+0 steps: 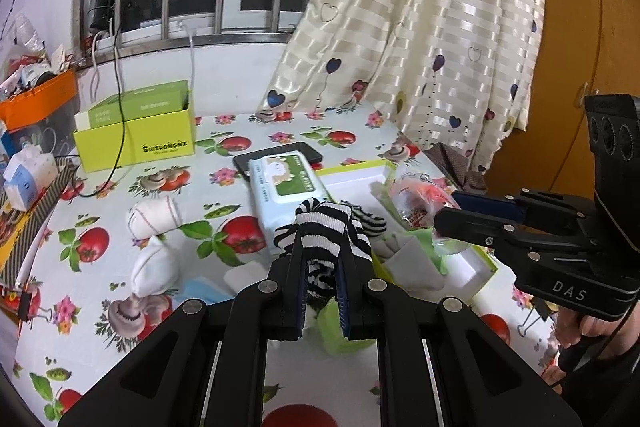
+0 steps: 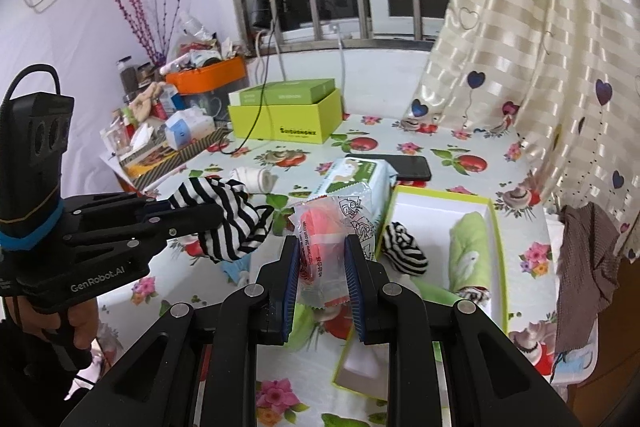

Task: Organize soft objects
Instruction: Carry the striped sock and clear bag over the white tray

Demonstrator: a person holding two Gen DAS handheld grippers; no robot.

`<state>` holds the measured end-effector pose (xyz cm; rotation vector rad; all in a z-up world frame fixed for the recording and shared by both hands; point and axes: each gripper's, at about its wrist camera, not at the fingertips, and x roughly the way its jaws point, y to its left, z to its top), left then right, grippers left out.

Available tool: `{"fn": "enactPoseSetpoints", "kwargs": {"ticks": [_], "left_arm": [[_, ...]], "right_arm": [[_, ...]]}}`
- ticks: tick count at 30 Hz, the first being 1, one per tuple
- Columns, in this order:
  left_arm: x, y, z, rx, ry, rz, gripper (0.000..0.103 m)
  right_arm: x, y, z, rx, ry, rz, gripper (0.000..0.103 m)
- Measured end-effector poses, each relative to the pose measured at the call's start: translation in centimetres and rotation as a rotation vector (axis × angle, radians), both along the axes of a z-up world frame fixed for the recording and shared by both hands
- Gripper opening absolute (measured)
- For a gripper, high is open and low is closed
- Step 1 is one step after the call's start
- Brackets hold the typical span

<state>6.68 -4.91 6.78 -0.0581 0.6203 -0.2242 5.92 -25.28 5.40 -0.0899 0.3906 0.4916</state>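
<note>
Your left hand-held gripper (image 1: 320, 251) clamps the striped sock (image 1: 324, 227); the right hand-held gripper (image 2: 323, 255) pinches the pink packet (image 2: 326, 227). Lower each gently into the green-rimmed box (image 2: 498, 227).

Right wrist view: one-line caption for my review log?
Right gripper clamps a pink packet above the floral table; left gripper holds a striped sock.

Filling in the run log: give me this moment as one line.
left tongs: shut on striped sock | right tongs: shut on pink packet | both held above table | tray: towel roll
</note>
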Motion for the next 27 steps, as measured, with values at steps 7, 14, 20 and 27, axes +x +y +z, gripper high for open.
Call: {"fn": "enactPoseSetpoints", "kwargs": {"ticks": [7,14,20,27], "left_arm": [[0.6,-1.5,0.4,-0.006,-0.004,-0.033,0.013],[1.2,-3.7,0.6,-0.007,-0.001,-0.080,0.013],[1.6,-5.7,0.1,-0.010,0.018,-0.131,0.013],[2.1,-8.3,-1.8,-0.021,0.081,-0.208,0.013]], "right_arm": [[-0.3,-2.6,-0.1,0.019,-0.006,-0.050,0.021],[-0.3,-6.4,-0.6,0.042,0.006,-0.131,0.021],[-0.2,-8.2,-1.8,0.037,0.036,-0.163,0.021],[0.3,-9.8,-3.5,0.041,0.087,-0.190,0.021]]}}
